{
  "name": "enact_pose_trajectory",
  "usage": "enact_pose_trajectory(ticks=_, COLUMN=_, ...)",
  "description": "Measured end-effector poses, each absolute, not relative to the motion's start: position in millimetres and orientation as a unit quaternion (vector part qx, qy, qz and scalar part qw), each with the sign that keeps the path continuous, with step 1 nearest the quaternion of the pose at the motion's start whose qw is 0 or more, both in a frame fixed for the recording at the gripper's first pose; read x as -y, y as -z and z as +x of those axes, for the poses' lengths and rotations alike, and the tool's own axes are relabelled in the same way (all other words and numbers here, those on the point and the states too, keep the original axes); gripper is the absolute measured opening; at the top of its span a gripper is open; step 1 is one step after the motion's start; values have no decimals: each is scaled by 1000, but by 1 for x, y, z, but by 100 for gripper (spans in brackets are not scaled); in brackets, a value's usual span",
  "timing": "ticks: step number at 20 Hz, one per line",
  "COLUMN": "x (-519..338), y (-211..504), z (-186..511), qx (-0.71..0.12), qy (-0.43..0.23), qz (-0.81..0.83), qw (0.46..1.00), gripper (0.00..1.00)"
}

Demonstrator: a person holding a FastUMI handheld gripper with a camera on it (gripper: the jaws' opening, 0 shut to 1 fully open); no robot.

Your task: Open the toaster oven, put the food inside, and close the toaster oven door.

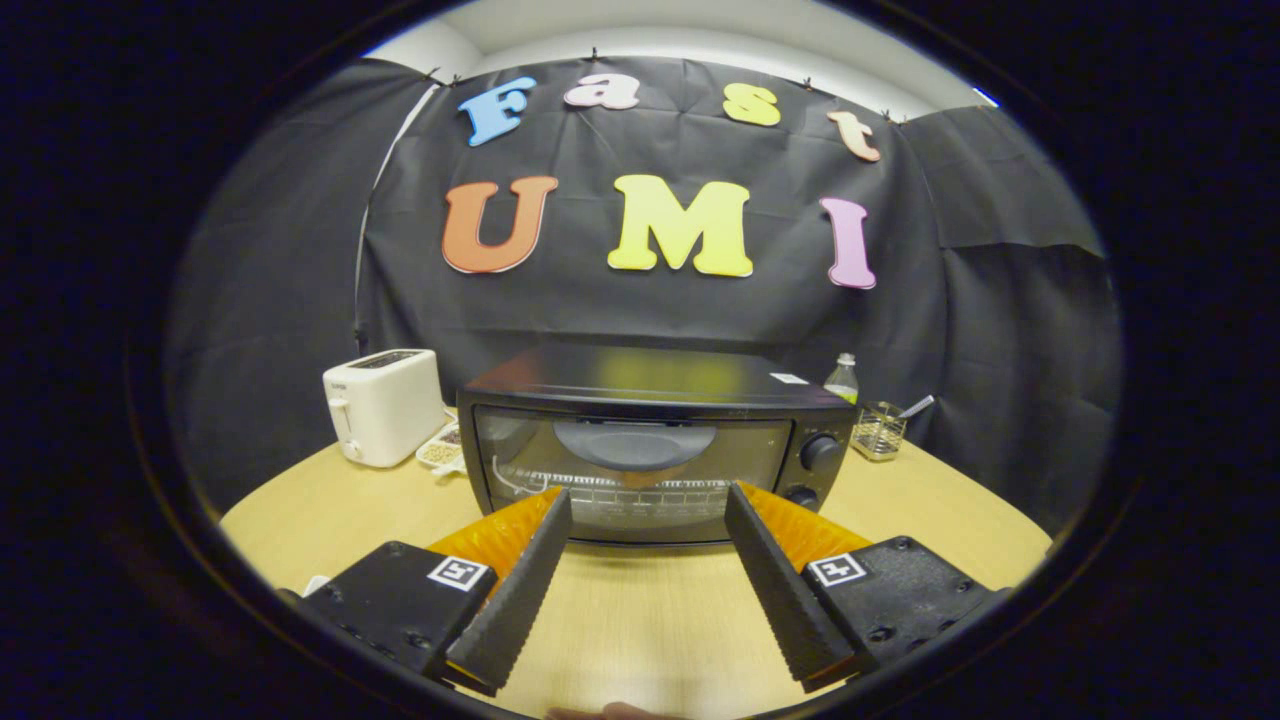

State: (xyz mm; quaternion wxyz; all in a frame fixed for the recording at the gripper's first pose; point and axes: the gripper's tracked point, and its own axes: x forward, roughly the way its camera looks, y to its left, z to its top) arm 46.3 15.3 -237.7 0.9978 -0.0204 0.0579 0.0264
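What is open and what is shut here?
toaster oven: door shut, nothing on the rack behind the glass
gripper: open, fingers spread in front of the oven door, holding nothing
white toaster: lever up, slots look empty
bottle: cap on

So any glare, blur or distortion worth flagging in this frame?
Gripper view: strong fisheye bending the table edge; yellowish reflection on the toaster oven top; its glass door stays readable; open gripper fingers sharp, no motion blur.
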Motion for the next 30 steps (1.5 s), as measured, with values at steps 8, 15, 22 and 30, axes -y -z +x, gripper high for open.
enact_pose_trajectory(ticks=8, x=-3, y=112, z=-33, qx=11, qy=-36, qz=6, qw=999, gripper=100)
enact_pose_trajectory(ticks=15, x=15, y=76, z=-110, qx=19, qy=-14, qz=25, qw=999, gripper=100)
enact_pose_trajectory(ticks=22, x=5, y=83, z=-155, qx=9, qy=-35, qz=20, qw=999, gripper=100)
enact_pose_trajectory(ticks=30, x=-6, y=92, z=-164, qx=36, qy=-23, qz=7, qw=999, gripper=100)
